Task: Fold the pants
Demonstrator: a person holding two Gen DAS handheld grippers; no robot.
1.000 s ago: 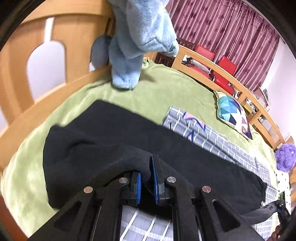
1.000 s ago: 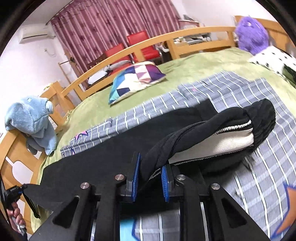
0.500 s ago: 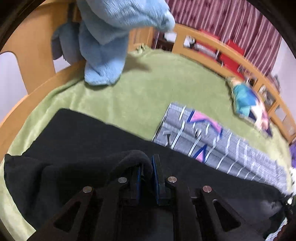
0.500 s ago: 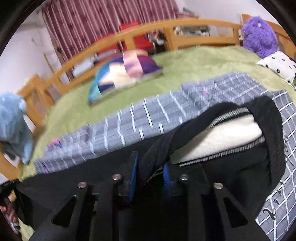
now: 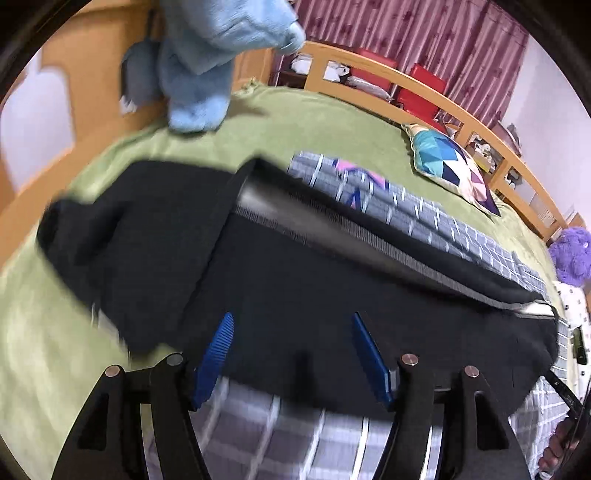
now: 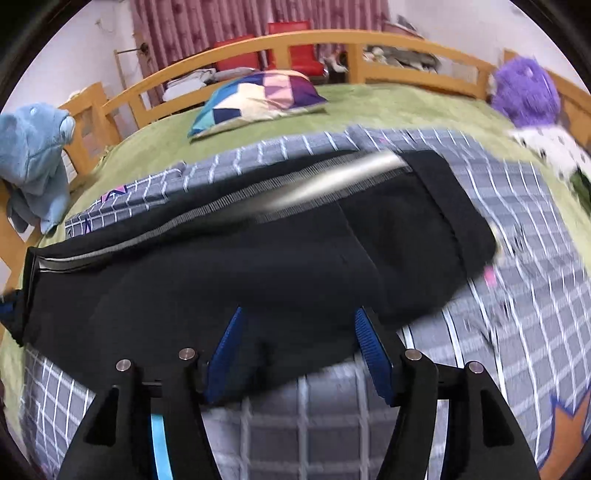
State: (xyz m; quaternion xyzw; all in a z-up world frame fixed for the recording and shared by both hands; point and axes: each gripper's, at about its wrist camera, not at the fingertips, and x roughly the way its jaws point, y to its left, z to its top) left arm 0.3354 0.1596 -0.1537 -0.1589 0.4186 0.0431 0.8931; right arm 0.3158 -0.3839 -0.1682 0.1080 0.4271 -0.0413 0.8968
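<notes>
Left gripper (image 5: 291,354): blue fingertips (image 5: 216,352) spread wide apart, released, gripping nothing, poised just over the near edge of black pants (image 5: 314,306). Right gripper (image 6: 297,352): blue fingertips (image 6: 371,350) likewise spread wide, released, empty, with the near edge of the same pants (image 6: 258,266) lying between and just beyond them.

Pants folded lengthwise into one long black band, flat on a grey checked sheet (image 5: 295,435) over a green blanket (image 5: 314,125) on a bed. Long axis crosswise to both cameras, side to side. In the left view, running from lower right to upper left, with a looser black end bunched at far left on the green blanket. In the right view (image 6: 447,206), broader end with a stitched band toward the right, narrow end reaching the far left edge of the picture. Pale grey stripe with ribbed borders along the far long edge, blurred by motion.

Beyond the pants: patchwork pillow (image 6: 258,99) on the blanket, blue plush toy (image 6: 35,158) against the wooden bed rail (image 6: 332,44), purple plush toy (image 6: 526,92) at the far right, white spotted cushion (image 6: 550,147) near it. Red chairs (image 6: 291,40) and dark pink curtains (image 6: 240,22) behind the rail
</notes>
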